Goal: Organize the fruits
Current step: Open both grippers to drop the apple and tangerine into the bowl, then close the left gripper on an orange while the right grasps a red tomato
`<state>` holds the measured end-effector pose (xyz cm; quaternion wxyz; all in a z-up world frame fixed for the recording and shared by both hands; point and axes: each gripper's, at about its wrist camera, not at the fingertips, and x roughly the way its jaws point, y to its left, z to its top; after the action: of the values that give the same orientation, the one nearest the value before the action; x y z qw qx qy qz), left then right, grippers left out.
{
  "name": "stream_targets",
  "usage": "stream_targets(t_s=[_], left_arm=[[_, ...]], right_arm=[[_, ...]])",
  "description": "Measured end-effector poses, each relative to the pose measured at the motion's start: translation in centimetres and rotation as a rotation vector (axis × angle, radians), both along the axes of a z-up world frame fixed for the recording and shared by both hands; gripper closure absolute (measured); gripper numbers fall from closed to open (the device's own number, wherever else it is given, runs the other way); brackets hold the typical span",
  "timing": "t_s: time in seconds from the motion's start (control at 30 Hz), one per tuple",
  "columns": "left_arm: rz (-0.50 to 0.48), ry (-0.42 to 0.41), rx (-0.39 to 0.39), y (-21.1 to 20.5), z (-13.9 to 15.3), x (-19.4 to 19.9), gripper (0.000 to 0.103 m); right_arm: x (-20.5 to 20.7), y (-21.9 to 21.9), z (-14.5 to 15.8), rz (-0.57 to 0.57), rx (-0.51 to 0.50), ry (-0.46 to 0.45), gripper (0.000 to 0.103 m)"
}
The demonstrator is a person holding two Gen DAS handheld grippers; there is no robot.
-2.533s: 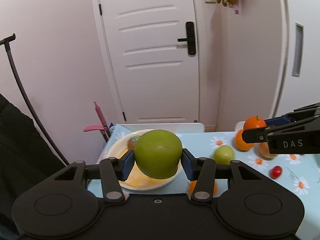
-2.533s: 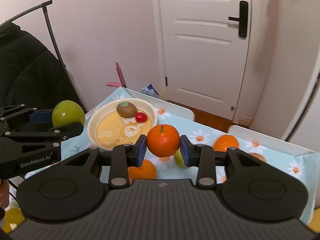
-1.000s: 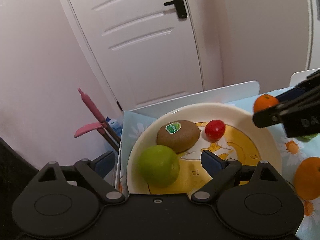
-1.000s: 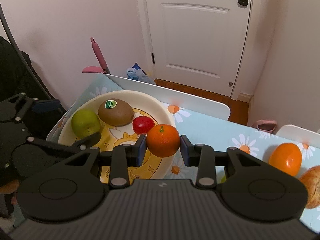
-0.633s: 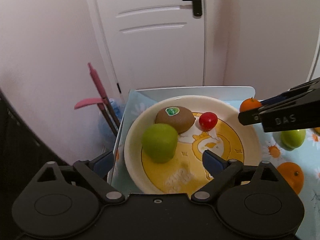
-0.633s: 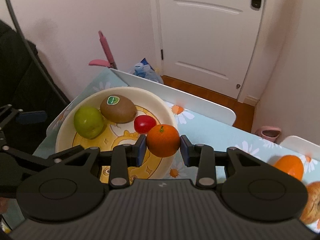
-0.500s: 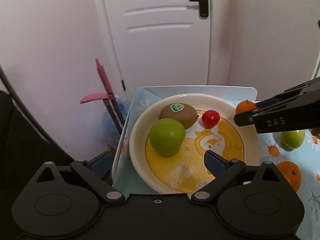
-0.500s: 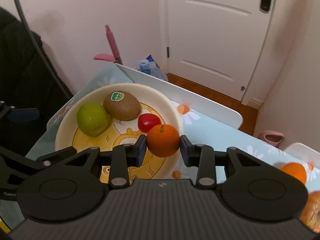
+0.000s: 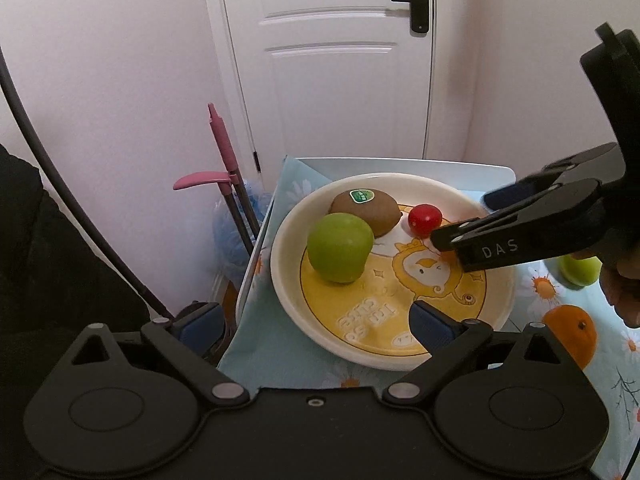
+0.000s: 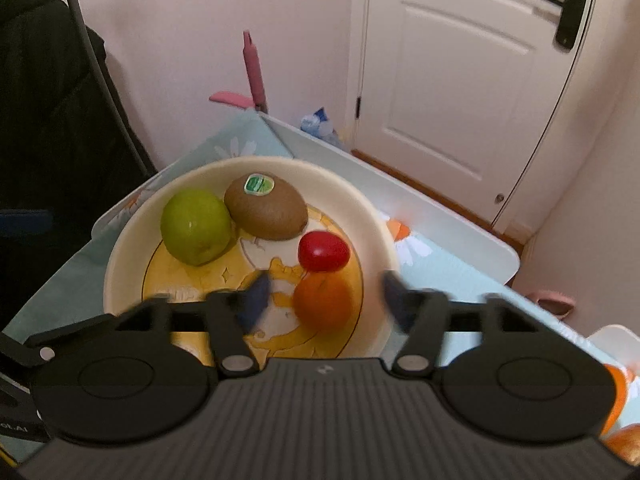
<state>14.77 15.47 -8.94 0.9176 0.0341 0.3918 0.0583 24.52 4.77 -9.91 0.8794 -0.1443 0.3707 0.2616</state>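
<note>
In the left wrist view the left gripper (image 9: pixel 316 322) stands with its jaws spread wide and nothing between them, low in the frame at the near rim of the plate (image 9: pixel 280 276). The green apple (image 9: pixel 339 247) sits left of centre in the frame, ahead of this claw and inside the plate, touching the kiwi (image 9: pixel 366 213) behind it; the kiwi's long axis runs roughly left to right across the frame. A cherry tomato (image 9: pixel 425 219) lies to the right of the kiwi. The right gripper (image 9: pixel 452 236) reaches in from the right edge over the plate, its side marked "DAS"; from here its fingers hide what lies under them. Further right, on the daisy-print cloth, a second green fruit (image 9: pixel 580 270) and an orange (image 9: pixel 572 334) wait outside the plate, nearer the right hand. Printed letters on the plate are upside down and not readable. In the right wrist view the right gripper (image 10: pixel 324 298) has its blurred jaws parted, and the tangerine (image 10: pixel 323 301) sits between them on the plate floor, seemingly clear of both pads, just below the cherry tomato. The kiwi carries a green sticker (image 10: pixel 259 183) whose text is too small to read. I judge the tangerine placed, so the loose fruit at right comes next.
</note>
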Motion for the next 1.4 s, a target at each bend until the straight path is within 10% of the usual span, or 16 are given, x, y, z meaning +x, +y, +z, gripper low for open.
stream_targets(t_s=[0.67, 1.4], left_arm=[[-0.075, -0.08, 0.01, -1.5, 3.8, -2.4, 0.001], [-0.157, -0.151, -0.007, -8.9, 6.1, -7.4, 0.001]], right_arm=[[-6.1, -4.2, 5.1, -0.165, 0.081, -0.03, 0.0], [-14.5, -18.5, 7.9, -0.35, 0.125, -0.049, 0.0]])
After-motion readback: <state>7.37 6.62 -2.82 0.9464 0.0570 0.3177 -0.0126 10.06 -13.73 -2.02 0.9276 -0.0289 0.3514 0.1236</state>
